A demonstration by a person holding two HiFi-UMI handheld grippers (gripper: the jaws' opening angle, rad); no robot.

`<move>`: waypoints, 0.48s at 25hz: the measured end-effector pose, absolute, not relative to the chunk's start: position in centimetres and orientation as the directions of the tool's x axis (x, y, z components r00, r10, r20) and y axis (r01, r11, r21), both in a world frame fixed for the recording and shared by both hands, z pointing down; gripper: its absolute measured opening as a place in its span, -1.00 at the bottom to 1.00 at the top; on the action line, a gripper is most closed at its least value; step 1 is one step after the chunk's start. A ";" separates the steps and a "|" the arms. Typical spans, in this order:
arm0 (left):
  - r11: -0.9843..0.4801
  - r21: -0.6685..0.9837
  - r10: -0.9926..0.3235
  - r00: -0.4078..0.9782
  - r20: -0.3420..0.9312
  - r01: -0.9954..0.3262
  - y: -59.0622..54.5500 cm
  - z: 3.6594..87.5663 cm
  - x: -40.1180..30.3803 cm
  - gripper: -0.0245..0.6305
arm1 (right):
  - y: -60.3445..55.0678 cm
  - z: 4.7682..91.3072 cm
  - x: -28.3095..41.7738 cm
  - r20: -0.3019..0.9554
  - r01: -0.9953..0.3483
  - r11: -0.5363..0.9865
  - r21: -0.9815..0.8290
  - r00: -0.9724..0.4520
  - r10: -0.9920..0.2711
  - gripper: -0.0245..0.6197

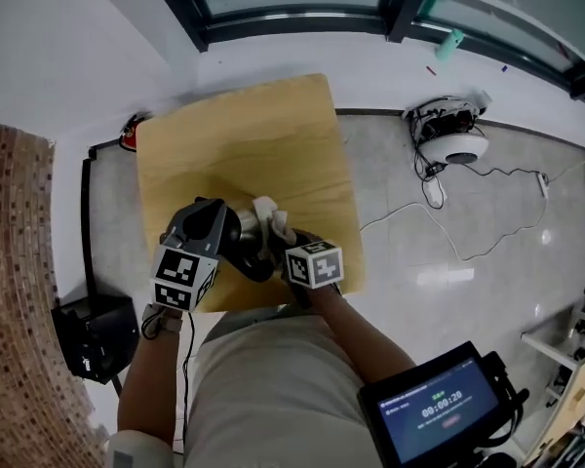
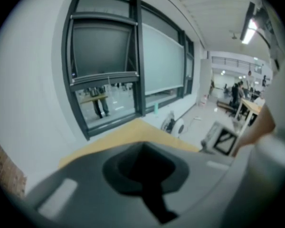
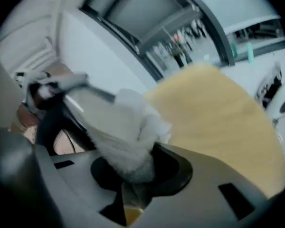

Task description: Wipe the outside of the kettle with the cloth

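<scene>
Right, our right gripper [image 3: 133, 175] is clamped on the white cloth [image 3: 128, 132], up by the kettle [image 1: 236, 230] at the table's [image 1: 273, 135] near edge. Our left gripper [image 2: 149, 189] looks closed and empty. Best we press evenly and sweep around.

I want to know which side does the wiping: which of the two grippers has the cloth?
The right gripper: the white cloth bunches out from between its shut jaws. The left gripper shows nothing between its jaws.
</scene>
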State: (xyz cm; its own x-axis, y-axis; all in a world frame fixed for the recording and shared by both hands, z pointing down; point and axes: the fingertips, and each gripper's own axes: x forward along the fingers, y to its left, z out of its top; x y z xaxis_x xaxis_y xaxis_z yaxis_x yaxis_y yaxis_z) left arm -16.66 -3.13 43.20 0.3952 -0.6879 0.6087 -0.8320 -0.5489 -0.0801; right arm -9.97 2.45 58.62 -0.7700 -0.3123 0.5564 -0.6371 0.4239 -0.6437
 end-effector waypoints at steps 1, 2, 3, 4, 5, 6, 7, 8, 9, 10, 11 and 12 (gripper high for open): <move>-0.550 -0.075 -0.685 0.398 0.611 -0.831 -3.1 43.1 -16.6 -0.95 | 2.7 60.3 -9.7 0.613 -0.662 0.401 -0.634 -0.745 -0.261 -0.58; -0.552 -0.072 -0.683 0.401 0.610 -0.831 -3.0 42.9 -16.6 -0.95 | 2.6 59.5 -9.7 0.615 -0.659 0.426 -0.620 -0.745 -0.260 -0.58; -0.552 -0.070 -0.684 0.404 0.608 -0.831 -3.0 42.9 -16.5 -0.95 | 2.0 56.6 -10.0 0.557 -0.631 0.485 -0.606 -0.772 -0.307 -0.59; -0.553 -0.069 -0.684 0.405 0.606 -0.830 -3.0 42.9 -16.6 -0.95 | 1.3 53.0 -10.4 0.454 -0.585 0.545 -0.601 -0.811 -0.370 -0.59; -0.552 -0.073 -0.687 0.404 0.604 -0.831 -2.9 42.9 -16.6 -0.94 | 0.6 50.1 -10.9 0.349 -0.545 0.581 -0.604 -0.837 -0.422 -0.59; -0.550 -0.080 -0.691 0.399 0.602 -0.832 -2.9 43.0 -16.6 -0.95 | -0.1 49.0 -11.1 0.294 -0.534 0.583 -0.612 -0.838 -0.460 -0.59; -0.547 -0.087 -0.696 0.394 0.600 -0.833 -3.0 43.0 -16.6 -0.95 | -0.8 50.0 -11.0 0.307 -0.559 0.550 -0.621 -0.819 -0.485 -0.59; -0.545 -0.089 -0.697 0.392 0.600 -0.834 -3.1 43.1 -16.6 -0.95 | -1.5 52.8 -10.5 0.382 -0.607 0.486 -0.629 -0.785 -0.487 -0.59; -0.545 -0.086 -0.695 0.392 0.603 -0.834 -3.1 43.0 -16.6 -0.95 | -2.0 56.3 -10.0 0.483 -0.655 0.412 -0.633 -0.751 -0.450 -0.59; -0.545 -0.081 -0.691 0.393 0.606 -0.834 -3.2 43.0 -16.6 -0.95 | -2.3 58.7 -9.6 0.561 -0.682 0.366 -0.633 -0.730 -0.390 -0.59; -0.546 -0.077 -0.690 0.395 0.606 -0.834 -3.1 43.0 -16.6 -0.95 | -2.5 58.5 -9.8 0.577 -0.678 0.383 -0.627 -0.735 -0.355 -0.59; -0.545 -0.077 -0.692 0.396 0.604 -0.835 -3.0 43.0 -16.6 -0.95 | -2.6 56.0 -10.3 0.529 -0.643 0.459 -0.614 -0.766 -0.366 -0.59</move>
